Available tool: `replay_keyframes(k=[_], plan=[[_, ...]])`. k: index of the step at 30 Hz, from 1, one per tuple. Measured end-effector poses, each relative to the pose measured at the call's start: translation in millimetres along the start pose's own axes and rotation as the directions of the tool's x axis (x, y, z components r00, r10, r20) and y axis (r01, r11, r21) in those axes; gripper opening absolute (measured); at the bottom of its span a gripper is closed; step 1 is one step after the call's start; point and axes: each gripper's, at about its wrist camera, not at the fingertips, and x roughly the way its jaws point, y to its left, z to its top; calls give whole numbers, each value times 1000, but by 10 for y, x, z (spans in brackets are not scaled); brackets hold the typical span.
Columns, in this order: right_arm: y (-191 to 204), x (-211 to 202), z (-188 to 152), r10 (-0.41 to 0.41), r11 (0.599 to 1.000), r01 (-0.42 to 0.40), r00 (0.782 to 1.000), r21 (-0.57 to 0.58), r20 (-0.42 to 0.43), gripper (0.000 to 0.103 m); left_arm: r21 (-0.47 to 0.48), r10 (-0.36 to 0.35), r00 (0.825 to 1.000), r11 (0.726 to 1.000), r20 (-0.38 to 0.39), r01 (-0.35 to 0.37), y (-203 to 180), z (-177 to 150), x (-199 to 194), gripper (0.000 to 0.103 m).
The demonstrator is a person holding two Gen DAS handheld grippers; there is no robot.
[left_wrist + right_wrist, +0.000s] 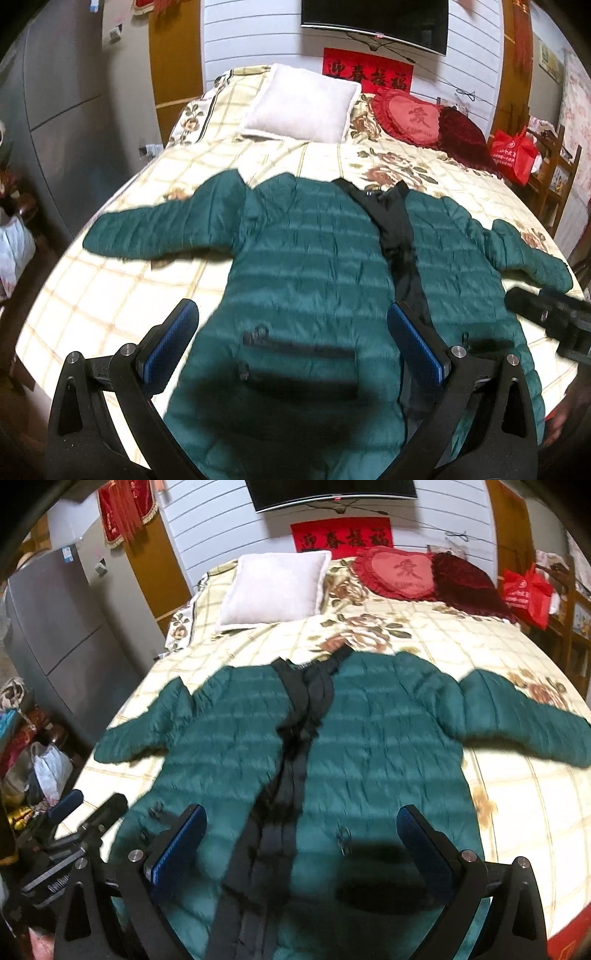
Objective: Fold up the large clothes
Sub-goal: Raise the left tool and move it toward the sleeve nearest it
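A green puffer jacket [306, 266] is lying front-up across the centre of the frame on a floral bed [122, 295], sleeves spread toward both edges. The left tongs [291, 343] and right tongs [301, 845] are hovering wide apart and empty over its lower half. The slick, puffy fabric is likely to slip from a shallow pinch, and the loose black placket [295, 746] is risking a crooked fold.

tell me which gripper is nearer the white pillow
Left, by a narrow margin. The left gripper hovers over the jacket's left half, on the white pillow's side of the bed; the right gripper hovers over the other half, further across.
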Motion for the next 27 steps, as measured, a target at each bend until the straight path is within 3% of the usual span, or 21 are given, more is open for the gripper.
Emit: replay_keyframes(k=[8, 13, 17, 27], plan=[[73, 45, 711, -23, 998, 26, 999, -57, 38, 103, -48, -19, 1000, 999, 21, 20, 137, 428, 121, 102], [52, 220, 1003, -38, 996, 42, 997, -74, 63, 103, -58, 22, 999, 998, 29, -20, 239, 606, 277, 102], [57, 462, 1074, -21, 997, 24, 999, -74, 44, 103, -56, 70, 997, 996, 21, -69, 291, 637, 451, 102], [40, 1112, 938, -72, 994, 74, 997, -79, 21, 103, -90, 64, 998, 994, -29, -66, 399, 664, 951, 102]])
